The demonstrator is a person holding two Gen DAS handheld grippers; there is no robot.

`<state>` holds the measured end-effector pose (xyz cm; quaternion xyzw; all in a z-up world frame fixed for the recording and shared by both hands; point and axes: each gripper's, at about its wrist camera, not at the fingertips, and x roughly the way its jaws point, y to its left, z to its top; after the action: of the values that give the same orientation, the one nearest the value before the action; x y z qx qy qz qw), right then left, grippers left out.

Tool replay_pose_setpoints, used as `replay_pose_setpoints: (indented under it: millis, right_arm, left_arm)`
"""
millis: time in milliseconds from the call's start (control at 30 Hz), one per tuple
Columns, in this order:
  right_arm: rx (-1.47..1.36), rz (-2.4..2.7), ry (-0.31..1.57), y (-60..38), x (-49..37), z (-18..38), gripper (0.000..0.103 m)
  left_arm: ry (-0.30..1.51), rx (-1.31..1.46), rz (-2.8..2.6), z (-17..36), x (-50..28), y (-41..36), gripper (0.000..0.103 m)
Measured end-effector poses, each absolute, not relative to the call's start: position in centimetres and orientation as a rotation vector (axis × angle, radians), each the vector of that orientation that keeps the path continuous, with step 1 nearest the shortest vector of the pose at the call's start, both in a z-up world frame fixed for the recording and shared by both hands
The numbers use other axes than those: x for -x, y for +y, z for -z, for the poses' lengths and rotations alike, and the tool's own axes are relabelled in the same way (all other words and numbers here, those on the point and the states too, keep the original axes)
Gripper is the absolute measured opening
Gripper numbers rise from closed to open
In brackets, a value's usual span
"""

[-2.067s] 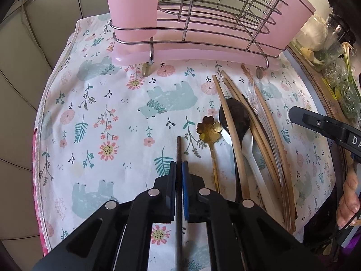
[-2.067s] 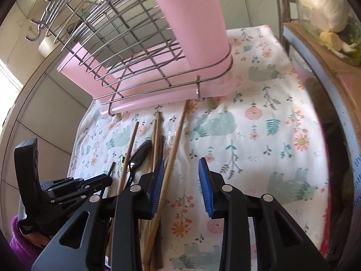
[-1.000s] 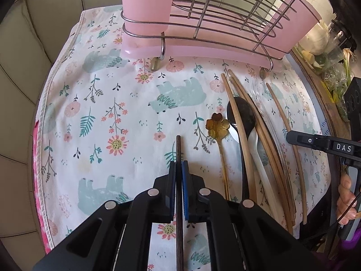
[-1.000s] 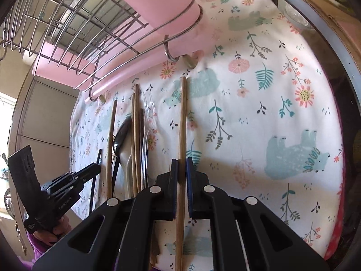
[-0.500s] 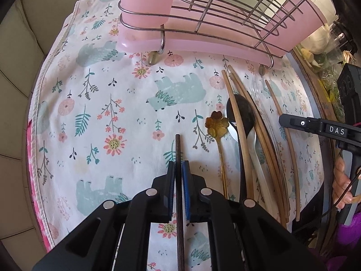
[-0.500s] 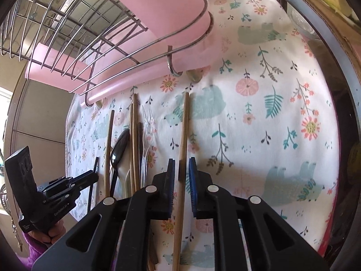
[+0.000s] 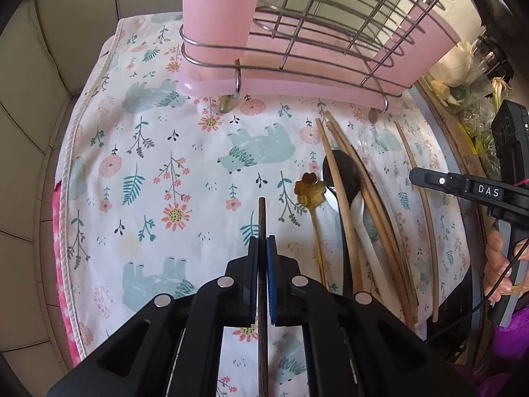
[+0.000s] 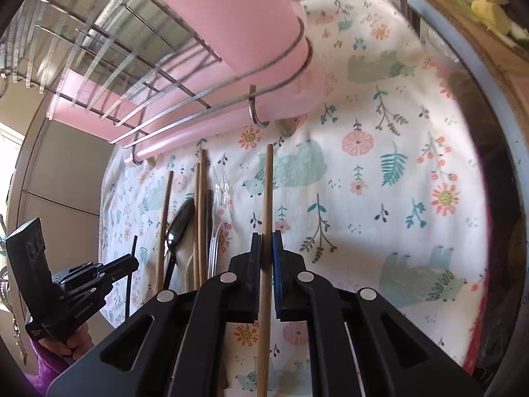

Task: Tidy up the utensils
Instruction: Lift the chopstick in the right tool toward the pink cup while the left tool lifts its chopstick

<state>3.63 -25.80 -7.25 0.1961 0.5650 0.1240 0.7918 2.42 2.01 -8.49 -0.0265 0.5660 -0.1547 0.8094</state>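
My left gripper [image 7: 262, 243] is shut on a dark chopstick [image 7: 262, 218] and holds it above the floral cloth [image 7: 148, 172]. My right gripper [image 8: 267, 240] is shut on a light wooden chopstick [image 8: 268, 185] that points toward the pink wire rack [image 8: 185, 76]. On the cloth lie several wooden chopsticks [image 7: 344, 178], a black spoon [image 7: 344, 172], a gold flower-handled spoon [image 7: 309, 187], a white spoon [image 7: 358, 211] and a clear plastic fork [image 8: 217, 211]. The pink rack also shows in the left wrist view [image 7: 297, 46]. The right gripper also shows in the left wrist view [image 7: 413, 174], and the left gripper in the right wrist view [image 8: 134, 263].
A pink cup holder [image 7: 220, 10] stands at the rack's left end. A wooden table rim [image 7: 439, 122] runs along the right, with food bags [image 7: 456, 66] behind it. Beige tiled wall [image 7: 39, 66] borders the cloth on the left.
My right gripper closed on the light chopstick and has lifted it off the cloth, toward the rack. My left gripper keeps the dark chopstick and has moved closer to the rack.
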Motion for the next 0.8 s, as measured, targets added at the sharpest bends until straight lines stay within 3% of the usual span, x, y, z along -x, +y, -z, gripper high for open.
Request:
replay_pose_setpoints:
  millis: [467,800]
  right_arm:
    - [-0.377,-0.258,0.864,-27.2,2.3,-2.5,0.007]
    - [-0.338,-0.235,0.663,-28.6,1.7,-10.3,0.007]
  left_arm:
    - [0.866,0.185,0.346,-0.4,1.4,4.5,0.004]
    - [0.646,0.244,0.318,-7.8,1.1,6.3,0.004]
